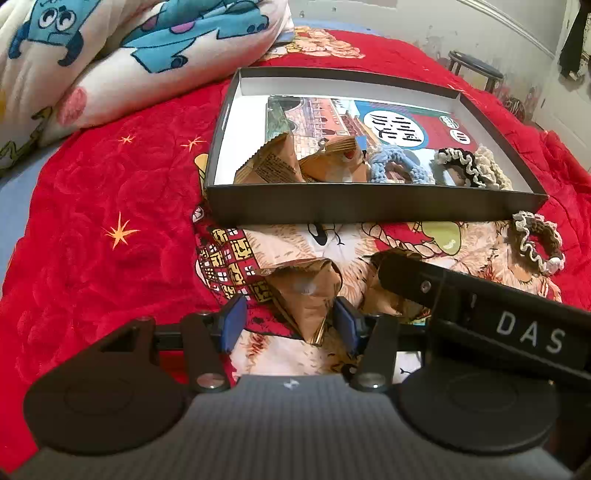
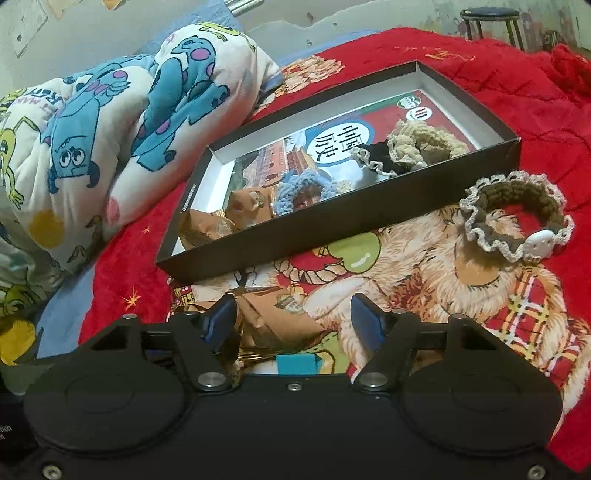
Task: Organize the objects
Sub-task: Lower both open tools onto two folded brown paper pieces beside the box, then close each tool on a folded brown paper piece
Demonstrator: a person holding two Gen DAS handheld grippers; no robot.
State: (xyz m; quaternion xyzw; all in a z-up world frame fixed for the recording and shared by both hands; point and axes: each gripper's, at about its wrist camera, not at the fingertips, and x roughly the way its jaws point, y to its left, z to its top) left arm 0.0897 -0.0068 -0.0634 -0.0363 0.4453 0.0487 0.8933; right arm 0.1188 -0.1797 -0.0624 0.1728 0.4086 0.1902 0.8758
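A black shallow box (image 1: 373, 208) (image 2: 369, 206) lies on the red blanket. It holds a book, two brown snack packets (image 1: 273, 162), a blue scrunchie (image 1: 399, 164) and a black and a beige scrunchie (image 1: 476, 166). My left gripper (image 1: 290, 323) is open around a brown snack packet (image 1: 308, 295) on the blanket. A second packet (image 1: 384, 299) lies beside it under my right gripper's finger. My right gripper (image 2: 293, 323) is open over that packet (image 2: 273, 317). A brown scrunchie with white trim (image 1: 537, 243) (image 2: 517, 218) lies on the blanket right of the box.
A folded cartoon-print quilt (image 1: 110, 62) (image 2: 110, 129) lies left of the box. A round stool (image 1: 476, 68) (image 2: 491, 20) stands beyond the bed by the wall. The red blanket (image 1: 92, 221) spreads to the left of the box.
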